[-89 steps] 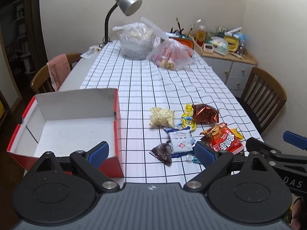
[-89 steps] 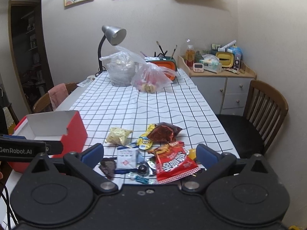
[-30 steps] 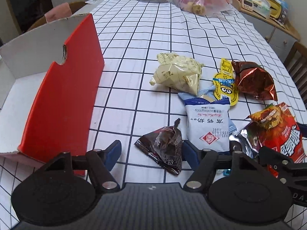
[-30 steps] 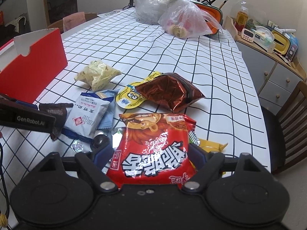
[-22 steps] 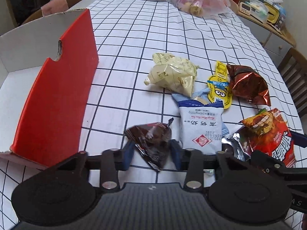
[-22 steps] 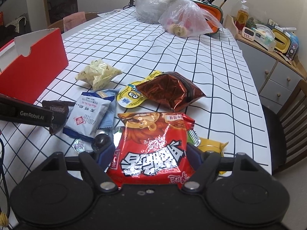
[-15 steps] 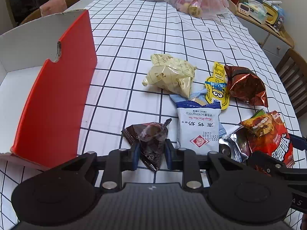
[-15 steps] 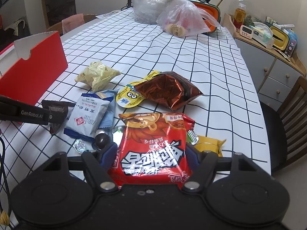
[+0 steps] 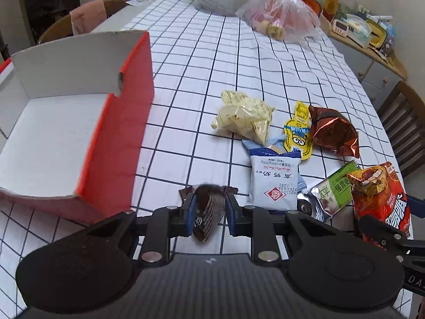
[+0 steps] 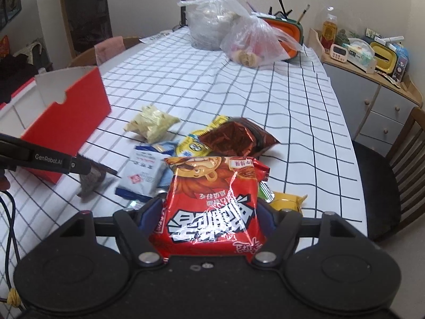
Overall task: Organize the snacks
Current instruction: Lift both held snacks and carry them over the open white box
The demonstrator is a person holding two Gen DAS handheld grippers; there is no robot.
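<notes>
My left gripper (image 9: pixel 209 212) is shut on a small dark brown snack packet (image 9: pixel 207 212) and holds it above the checked tablecloth, just right of the open red box (image 9: pixel 117 146). The packet also shows, blurred, in the right wrist view (image 10: pixel 91 179). My right gripper (image 10: pixel 207 220) is shut on a big red noodle-snack bag (image 10: pixel 212 207), lifted off the table; the bag also shows in the left wrist view (image 9: pixel 379 202). On the cloth lie a white-and-blue packet (image 9: pixel 275 178), a pale yellow packet (image 9: pixel 245 119), a yellow minion packet (image 9: pixel 297 133) and a copper foil bag (image 9: pixel 332 133).
A green-and-silver packet (image 9: pixel 332 188) lies by the red bag, a yellow packet (image 10: pixel 287 199) near the table's right edge. Two plastic bags (image 10: pixel 252 42) and a lamp base stand at the far end. Wooden chairs (image 10: pixel 403 159) flank the table; a cabinet (image 10: pixel 372 90) stands at right.
My left gripper closed on the dark brown packet and lifted it off the cloth. My right gripper closed tighter on the red bag and raised it.
</notes>
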